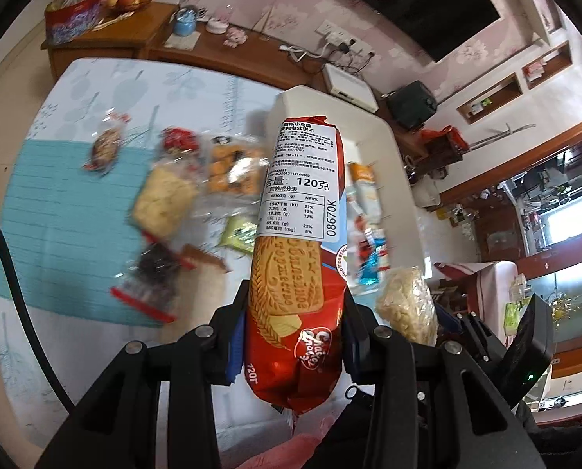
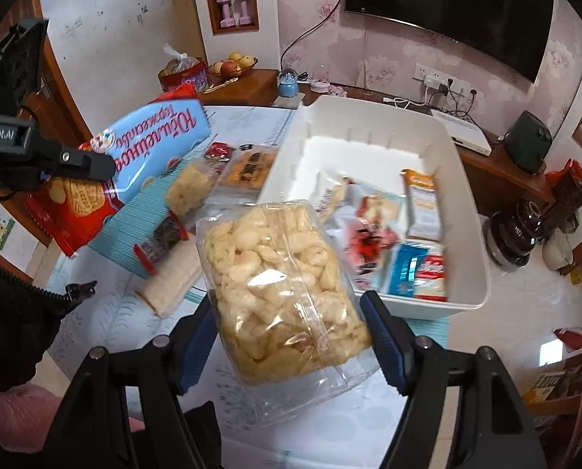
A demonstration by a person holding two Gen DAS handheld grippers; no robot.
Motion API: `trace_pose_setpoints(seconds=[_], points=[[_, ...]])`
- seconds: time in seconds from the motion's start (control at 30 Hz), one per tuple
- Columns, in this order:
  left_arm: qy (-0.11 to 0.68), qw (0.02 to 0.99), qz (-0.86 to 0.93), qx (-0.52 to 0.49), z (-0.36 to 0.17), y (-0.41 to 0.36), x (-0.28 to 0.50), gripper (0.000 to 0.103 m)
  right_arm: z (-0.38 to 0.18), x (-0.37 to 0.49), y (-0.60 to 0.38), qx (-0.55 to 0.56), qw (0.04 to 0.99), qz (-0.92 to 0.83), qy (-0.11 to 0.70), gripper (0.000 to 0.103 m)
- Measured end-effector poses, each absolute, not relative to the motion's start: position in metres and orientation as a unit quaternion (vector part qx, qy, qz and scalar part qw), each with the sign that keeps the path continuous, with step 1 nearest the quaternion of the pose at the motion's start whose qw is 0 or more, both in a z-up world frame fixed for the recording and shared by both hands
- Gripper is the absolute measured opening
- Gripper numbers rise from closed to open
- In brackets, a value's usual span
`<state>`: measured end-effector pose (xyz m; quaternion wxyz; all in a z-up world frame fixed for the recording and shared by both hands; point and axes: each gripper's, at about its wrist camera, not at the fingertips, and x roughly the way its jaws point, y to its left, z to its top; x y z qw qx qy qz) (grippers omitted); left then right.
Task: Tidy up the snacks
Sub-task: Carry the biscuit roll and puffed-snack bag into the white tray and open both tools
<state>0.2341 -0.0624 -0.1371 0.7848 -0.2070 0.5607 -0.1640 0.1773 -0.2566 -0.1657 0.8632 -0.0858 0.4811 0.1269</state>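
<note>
My left gripper (image 1: 295, 336) is shut on a red biscuit pack (image 1: 299, 234), which stands up between the fingers above the table. My right gripper (image 2: 287, 306) is shut on a clear bag of pale puffed snacks (image 2: 283, 285), held wide in the jaws just in front of the white bin (image 2: 467, 203). Several packets lie in the bin's near end. The right wrist view also shows the left gripper (image 2: 72, 179) at the upper left with the biscuit pack (image 2: 142, 148). In the left wrist view the puffed snack bag (image 1: 408, 308) shows at the right, beside the white bin (image 1: 388, 148).
Several loose snack packets lie on a teal mat (image 1: 56, 234) left of the bin, among them a pale rice block (image 1: 166, 199) and a dark packet (image 1: 150, 285). A wooden sideboard (image 2: 252, 86) with a fruit bowl stands behind the table, below a wall TV (image 2: 447, 11).
</note>
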Motion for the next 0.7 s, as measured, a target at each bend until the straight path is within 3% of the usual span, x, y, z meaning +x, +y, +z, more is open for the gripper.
trace_pose_setpoints(seconds=[0.7], points=[[0.524,0.820,-0.143,-0.180,-0.133,-0.185,0.296,0.038,-0.168,0.245,-0.341,-0.056,0.881,0.117,0.455,0.072]])
